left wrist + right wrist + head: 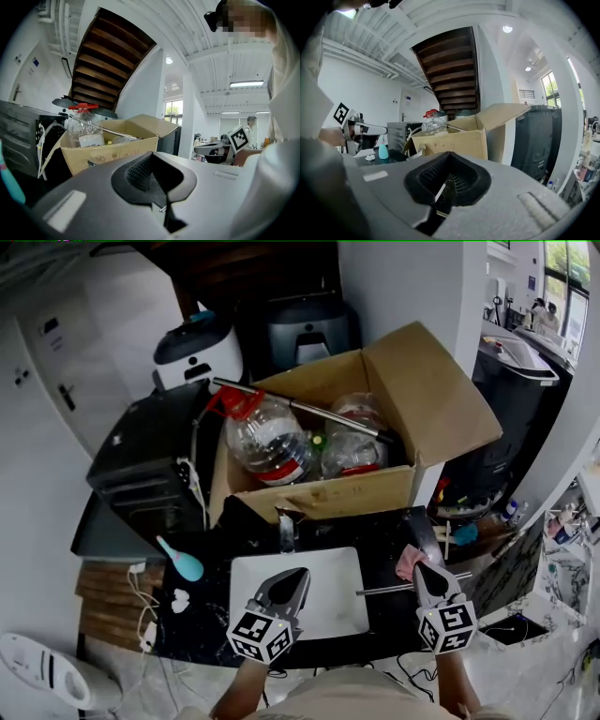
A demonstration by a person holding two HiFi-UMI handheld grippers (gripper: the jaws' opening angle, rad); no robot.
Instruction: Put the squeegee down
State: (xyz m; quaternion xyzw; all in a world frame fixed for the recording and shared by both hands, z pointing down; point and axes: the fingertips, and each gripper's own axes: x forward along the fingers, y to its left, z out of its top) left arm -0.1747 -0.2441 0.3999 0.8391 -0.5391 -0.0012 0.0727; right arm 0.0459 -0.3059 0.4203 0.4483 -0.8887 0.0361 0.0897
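Note:
A thin metal rod (389, 590), which looks like the squeegee's handle, lies flat on the black table (211, 615). Its left end rests at the edge of a white board (333, 615). No gripper holds it. My right gripper (419, 568) hovers over the rod's right part with its jaws shut and nothing between them; in its own view (449, 161) it points level at the box. My left gripper (298, 575) is above the white board, jaws together and empty, and the same shows in the left gripper view (154, 161).
An open cardboard box (375, 493) with large plastic bottles (267, 442) stands just behind the table. A black appliance (150, 456) is at the left. A blue bottle (180, 561) and a pink cloth (409, 562) lie on the table. A dark bin (506, 418) stands at the right.

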